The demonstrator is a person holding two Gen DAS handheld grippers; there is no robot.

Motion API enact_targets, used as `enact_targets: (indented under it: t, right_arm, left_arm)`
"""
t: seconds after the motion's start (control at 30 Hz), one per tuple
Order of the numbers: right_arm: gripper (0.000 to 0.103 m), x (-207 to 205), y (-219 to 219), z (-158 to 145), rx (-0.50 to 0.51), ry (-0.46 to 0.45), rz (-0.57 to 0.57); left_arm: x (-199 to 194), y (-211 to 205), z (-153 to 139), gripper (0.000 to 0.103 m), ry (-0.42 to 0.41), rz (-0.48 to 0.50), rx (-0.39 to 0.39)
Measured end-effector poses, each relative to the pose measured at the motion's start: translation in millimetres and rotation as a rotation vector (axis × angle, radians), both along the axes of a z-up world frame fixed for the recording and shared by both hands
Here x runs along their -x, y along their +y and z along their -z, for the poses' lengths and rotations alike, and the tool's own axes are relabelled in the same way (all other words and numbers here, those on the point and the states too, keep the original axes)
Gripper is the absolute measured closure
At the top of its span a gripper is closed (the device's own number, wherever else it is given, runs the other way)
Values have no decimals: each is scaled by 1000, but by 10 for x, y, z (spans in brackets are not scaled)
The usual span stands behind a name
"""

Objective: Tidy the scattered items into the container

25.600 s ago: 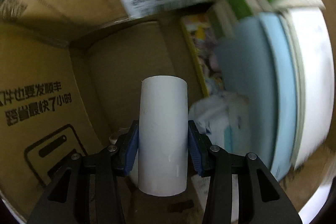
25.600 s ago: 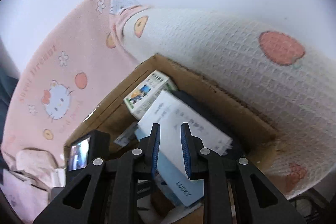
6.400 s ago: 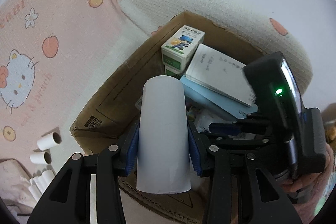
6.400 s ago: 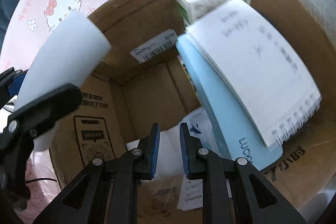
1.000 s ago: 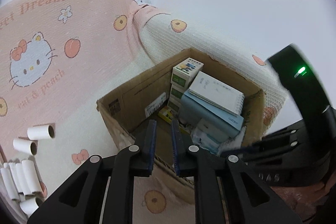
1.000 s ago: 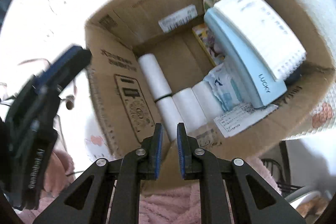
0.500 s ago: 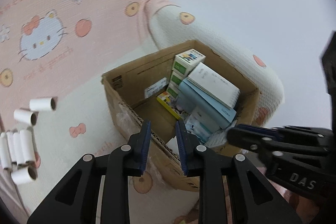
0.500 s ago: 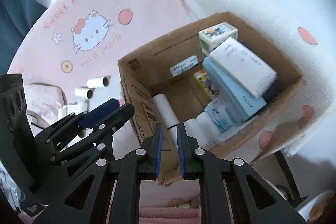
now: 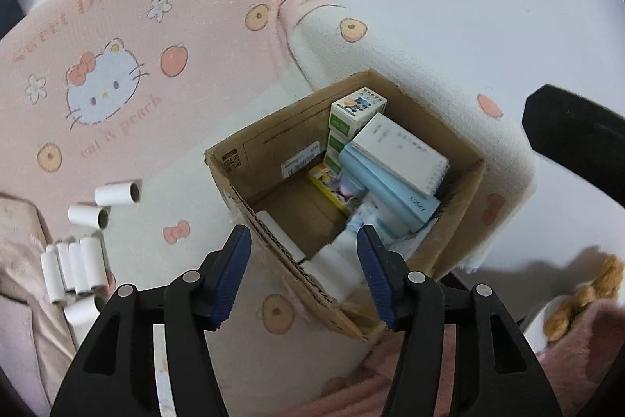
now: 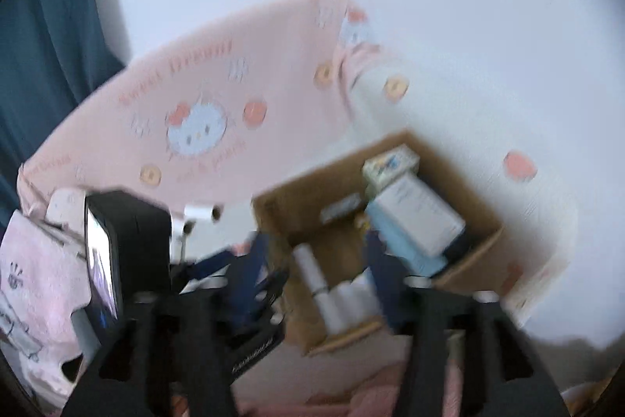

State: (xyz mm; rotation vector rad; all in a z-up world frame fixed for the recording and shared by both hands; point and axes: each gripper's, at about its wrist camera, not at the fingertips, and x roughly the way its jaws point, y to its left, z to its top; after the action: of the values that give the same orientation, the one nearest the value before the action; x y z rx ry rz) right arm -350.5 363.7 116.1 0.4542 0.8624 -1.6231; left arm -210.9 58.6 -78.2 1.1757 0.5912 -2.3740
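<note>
Black plastic fingers (image 9: 234,272), blue ribbed pads (silver screws).

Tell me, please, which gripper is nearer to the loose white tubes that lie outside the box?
Left. The left gripper hangs open over the cardboard box's near edge, and the loose white tubes lie to its left. The right gripper, also open, is farther to the right.

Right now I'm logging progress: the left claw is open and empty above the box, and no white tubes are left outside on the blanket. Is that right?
Not quite. The left claw is open and empty above the box, but white tubes are still outside it, lying on the blanket to the box's left, some in a row and others loose. The left wrist view shows them.
</note>
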Motion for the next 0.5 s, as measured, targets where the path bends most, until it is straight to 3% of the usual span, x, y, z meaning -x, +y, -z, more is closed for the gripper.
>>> enact_targets:
  t: [0.1,0.23,0.5]
  right_arm:
    - [38,140,103,11,7,-38,24]
    - [38,299,190,103,-23,-80,64]
    - [33,361,299,63,7,-76,84]
  left_arm:
    - [-38,11,-169,41,15,-2,-29]
    - [-37,145,-322,34,-31,-20,61]
    - [-133,277,-361,29,-16,-16,-22]
